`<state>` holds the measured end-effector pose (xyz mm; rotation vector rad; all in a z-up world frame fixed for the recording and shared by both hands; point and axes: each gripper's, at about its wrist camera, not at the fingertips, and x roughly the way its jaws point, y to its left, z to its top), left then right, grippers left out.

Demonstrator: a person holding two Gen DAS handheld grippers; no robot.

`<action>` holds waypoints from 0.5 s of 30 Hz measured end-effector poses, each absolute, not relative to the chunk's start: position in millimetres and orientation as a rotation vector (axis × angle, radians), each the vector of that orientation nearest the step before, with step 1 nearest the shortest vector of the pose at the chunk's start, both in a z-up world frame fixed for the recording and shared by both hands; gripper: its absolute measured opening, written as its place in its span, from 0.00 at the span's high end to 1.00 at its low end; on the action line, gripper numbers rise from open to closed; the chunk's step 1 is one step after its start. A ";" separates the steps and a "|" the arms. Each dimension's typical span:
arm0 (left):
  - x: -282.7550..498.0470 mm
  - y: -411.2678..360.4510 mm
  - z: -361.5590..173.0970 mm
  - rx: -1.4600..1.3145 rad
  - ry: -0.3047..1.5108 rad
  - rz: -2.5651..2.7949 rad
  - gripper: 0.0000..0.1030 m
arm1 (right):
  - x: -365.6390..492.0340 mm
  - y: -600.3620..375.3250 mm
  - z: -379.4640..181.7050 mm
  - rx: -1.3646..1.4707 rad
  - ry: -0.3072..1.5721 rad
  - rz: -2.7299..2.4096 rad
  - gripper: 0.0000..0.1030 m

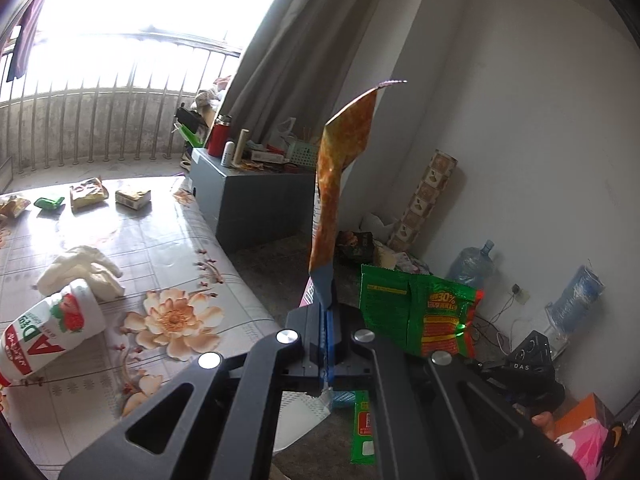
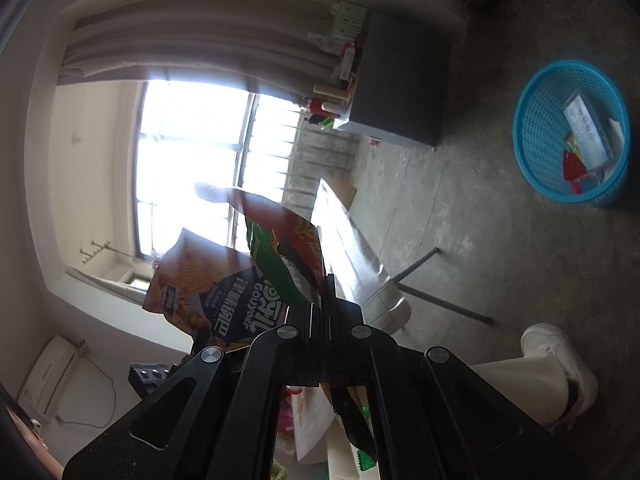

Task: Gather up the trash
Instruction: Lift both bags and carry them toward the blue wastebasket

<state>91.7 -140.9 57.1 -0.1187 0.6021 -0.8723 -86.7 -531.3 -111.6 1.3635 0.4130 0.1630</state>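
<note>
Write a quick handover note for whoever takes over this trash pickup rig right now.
Left gripper: shut on an orange snack wrapper.
Right gripper: shut on a green wrapper.
Blue basket on the floor already holds some trash.
Left: drop both wrappers in the basket, then clear the table: yogurt bottle, crumpled tissue, snack packets at the far end.

We are counting two grippers, left (image 1: pixel 326 312) and right (image 2: pixel 324 312), each pinching one wrapper: orange (image 1: pixel 336 184), green-and-red (image 2: pixel 288 256). We are seeing one blue basket (image 2: pixel 536 136), one yogurt bottle (image 1: pixel 48 332), two water jugs (image 1: pixel 472 260).
</note>
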 end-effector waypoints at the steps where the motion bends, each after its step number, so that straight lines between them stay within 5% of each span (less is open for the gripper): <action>1: 90.7 -150.7 56.4 -0.110 0.604 -0.884 1.00 | -91.7 -538.8 -117.9 1.387 0.402 0.154 1.00; 15: 110.2 -242.1 19.2 0.006 0.695 -0.942 1.00 | -113.6 -626.3 -238.8 1.732 0.381 -0.153 1.00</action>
